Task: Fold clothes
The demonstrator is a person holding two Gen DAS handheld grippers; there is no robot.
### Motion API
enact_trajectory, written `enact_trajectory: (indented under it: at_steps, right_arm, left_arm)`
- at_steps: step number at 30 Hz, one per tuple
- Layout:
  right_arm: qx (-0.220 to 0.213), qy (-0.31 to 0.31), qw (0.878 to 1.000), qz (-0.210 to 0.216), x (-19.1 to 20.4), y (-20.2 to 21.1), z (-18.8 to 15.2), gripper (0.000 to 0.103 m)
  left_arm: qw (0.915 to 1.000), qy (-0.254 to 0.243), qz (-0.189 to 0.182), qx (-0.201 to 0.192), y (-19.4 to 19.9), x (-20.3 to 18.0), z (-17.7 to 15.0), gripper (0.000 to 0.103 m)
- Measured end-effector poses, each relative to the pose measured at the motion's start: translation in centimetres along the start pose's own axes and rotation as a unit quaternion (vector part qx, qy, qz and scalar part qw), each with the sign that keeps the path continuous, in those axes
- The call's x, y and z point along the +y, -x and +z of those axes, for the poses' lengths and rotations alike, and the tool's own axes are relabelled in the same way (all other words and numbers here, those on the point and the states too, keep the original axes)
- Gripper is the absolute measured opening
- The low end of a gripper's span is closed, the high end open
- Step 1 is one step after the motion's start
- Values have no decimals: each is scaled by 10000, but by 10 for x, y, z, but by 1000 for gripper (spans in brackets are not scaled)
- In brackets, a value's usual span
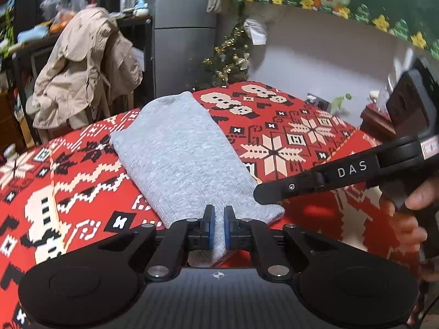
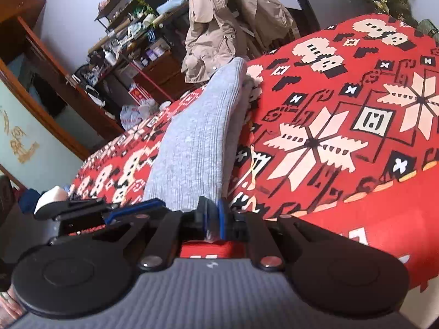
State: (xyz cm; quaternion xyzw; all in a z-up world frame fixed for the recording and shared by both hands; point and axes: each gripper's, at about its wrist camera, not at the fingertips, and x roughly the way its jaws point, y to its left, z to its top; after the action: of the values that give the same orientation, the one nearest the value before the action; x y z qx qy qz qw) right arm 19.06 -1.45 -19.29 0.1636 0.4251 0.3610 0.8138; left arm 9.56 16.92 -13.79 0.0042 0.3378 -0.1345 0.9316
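Both claws, left (image 1: 216, 229) and right (image 2: 212, 220), pinch the grey garment's (image 1: 181, 153) near edge; lift evenly, keeping the hem taut.

My left wrist camera sits low and close behind its own fingers, looking down and forward along the grey garment (image 1: 186, 159) across the red patterned cloth (image 1: 288, 137) toward the fridge (image 1: 183, 27). My right wrist camera looks from equally close, tilted, sharing that garment, the cloth and the beige coat (image 2: 219, 22).
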Motion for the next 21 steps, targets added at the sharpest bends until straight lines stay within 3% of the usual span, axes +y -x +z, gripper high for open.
enact_trajectory:
  at_steps: [5, 11, 16, 19, 20, 21]
  right_arm:
    - [-263, -183, 9995, 79, -7, 13, 20, 10]
    - [-404, -397, 9977, 369, -31, -9, 83, 19]
    - [66, -1021, 9913, 824, -66, -61, 137, 29]
    - [344, -846, 9941, 579, -68, -87, 154, 29]
    - [416, -809, 9946, 508, -68, -93, 156, 24]
    - [427, -861, 9938, 559, -68, -97, 156, 2]
  left_arm:
    - [9977, 652, -167, -95, 9, 16, 15, 9]
    - [9873, 1547, -98, -359, 3, 54, 49, 9]
    - [9841, 1763, 113, -190, -20, 71, 63, 9]
    - [9861, 1642, 197, -165, -24, 71, 66, 9]
    - [9868, 1592, 219, -174, -24, 71, 67, 9]
    - [9876, 1542, 241, -183, -24, 70, 68, 9]
